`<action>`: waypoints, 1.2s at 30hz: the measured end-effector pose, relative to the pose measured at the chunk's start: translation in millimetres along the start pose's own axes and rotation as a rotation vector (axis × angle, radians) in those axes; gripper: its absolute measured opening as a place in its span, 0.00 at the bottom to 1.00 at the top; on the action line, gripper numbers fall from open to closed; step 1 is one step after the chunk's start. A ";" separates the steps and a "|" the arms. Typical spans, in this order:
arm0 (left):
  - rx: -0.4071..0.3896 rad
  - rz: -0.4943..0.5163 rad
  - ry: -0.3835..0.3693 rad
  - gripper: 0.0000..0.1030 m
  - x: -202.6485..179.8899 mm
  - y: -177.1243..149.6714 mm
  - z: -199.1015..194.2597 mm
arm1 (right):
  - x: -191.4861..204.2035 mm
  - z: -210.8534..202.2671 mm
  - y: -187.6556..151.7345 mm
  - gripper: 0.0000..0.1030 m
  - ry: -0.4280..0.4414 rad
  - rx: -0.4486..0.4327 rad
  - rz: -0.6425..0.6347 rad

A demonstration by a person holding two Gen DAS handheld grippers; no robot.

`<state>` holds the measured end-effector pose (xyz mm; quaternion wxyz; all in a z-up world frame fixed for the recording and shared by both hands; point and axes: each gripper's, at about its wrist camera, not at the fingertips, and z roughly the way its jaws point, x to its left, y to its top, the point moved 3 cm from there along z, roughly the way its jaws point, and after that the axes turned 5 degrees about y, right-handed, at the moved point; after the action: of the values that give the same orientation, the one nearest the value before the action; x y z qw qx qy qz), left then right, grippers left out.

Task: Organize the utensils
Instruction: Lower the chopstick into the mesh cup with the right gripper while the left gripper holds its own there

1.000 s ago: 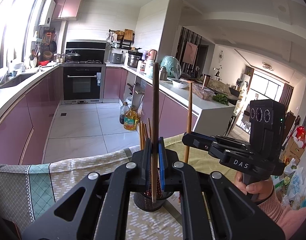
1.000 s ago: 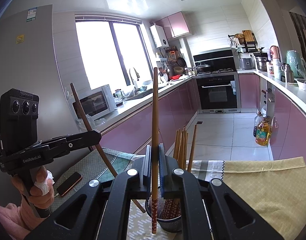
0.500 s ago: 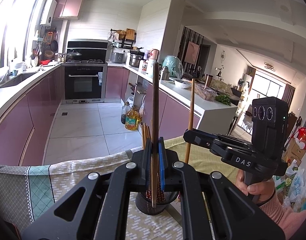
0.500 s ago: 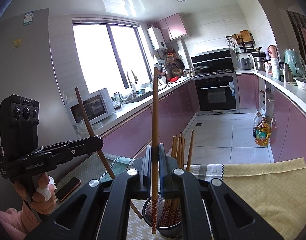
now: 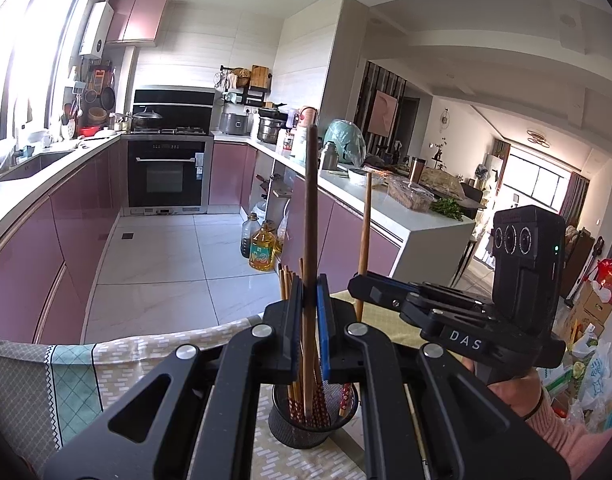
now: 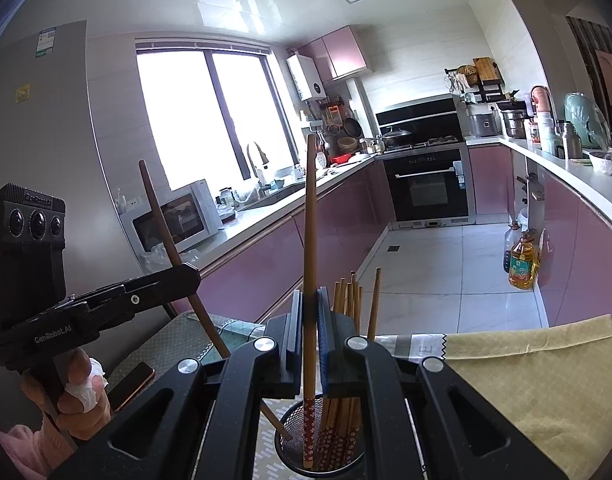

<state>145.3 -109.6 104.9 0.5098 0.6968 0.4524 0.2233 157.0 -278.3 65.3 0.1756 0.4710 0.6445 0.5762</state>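
A black mesh holder stands on the table with several chopsticks in it. My left gripper is shut on a dark brown chopstick, upright, its lower end inside the holder. My right gripper is shut on a lighter chopstick with a red patterned end, also reaching into the holder. Each gripper shows in the other's view: the right one to the right, the left one to the left with its chopstick tilted.
The table has a patterned cloth and a yellow cloth. A phone lies at the left. Pink kitchen cabinets, an oven and oil bottles on the floor lie beyond the table edge.
Both grippers have lowered, so both chopsticks' lower ends have gone down into the holder. Both grips stay shut.
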 end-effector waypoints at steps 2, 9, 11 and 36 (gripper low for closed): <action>0.001 0.009 0.010 0.07 -0.6 -1.0 3.4 | -2.0 2.2 -0.5 0.06 -0.004 0.004 0.005; 0.047 0.028 0.025 0.07 -1.6 -7.7 16.9 | -10.0 9.1 -5.4 0.06 -0.015 0.022 0.023; 0.056 0.034 0.029 0.07 -1.2 -8.7 20.1 | -11.0 11.1 -6.9 0.06 -0.019 0.027 0.027; 0.134 0.067 0.074 0.07 7.8 -24.1 42.1 | -17.7 16.7 -16.7 0.06 -0.065 0.043 0.036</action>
<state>172.0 -122.6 65.7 0.4372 0.7354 0.4613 0.2348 171.9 -281.2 40.0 0.1759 0.5046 0.6422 0.5496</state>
